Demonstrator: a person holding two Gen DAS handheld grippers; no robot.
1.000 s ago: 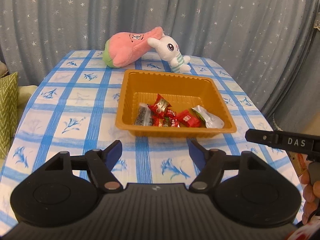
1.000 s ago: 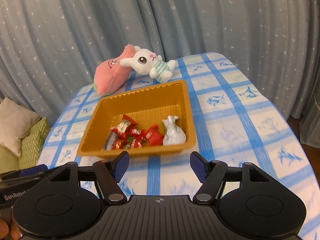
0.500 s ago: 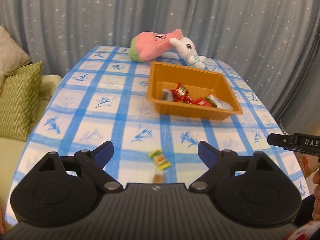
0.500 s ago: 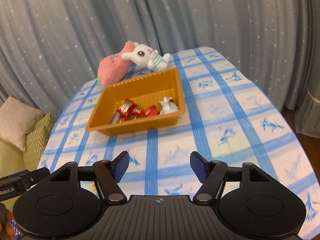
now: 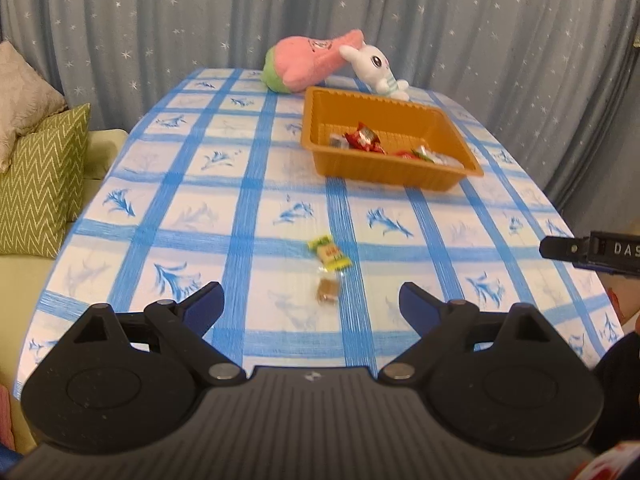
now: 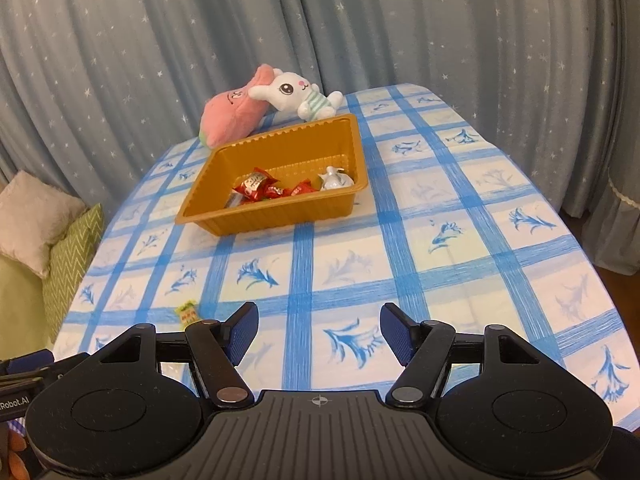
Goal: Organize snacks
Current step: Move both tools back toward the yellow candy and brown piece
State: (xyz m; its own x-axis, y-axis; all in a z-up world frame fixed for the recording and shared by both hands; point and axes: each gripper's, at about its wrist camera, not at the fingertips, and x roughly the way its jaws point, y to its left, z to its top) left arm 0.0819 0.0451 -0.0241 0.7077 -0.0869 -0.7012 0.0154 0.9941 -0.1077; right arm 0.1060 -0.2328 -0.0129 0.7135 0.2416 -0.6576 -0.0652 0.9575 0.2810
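Snacks lie in two places on the blue-checked tablecloth (image 5: 256, 184). Most sit in the orange tray (image 5: 416, 178) toward the far end, just in front of a pink plush (image 5: 308, 62) and a white bunny plush (image 5: 374, 66) that lean together against the starry curtain (image 5: 160, 12). Red wrappers (image 6: 256, 186) crowd the tray's near wall, with a silvery white packet (image 6: 336, 179) beside them. Well apart from the tray, a yellow-green candy (image 5: 329, 253) and a small clear-wrapped brown sweet (image 5: 328, 291), possibly a caramel, rest on the cloth near the left gripper (image 5: 311, 306), whose jaws are opening with nothing between them. The right gripper (image 6: 319, 332) hangs over bare cloth, fingers parted and empty.
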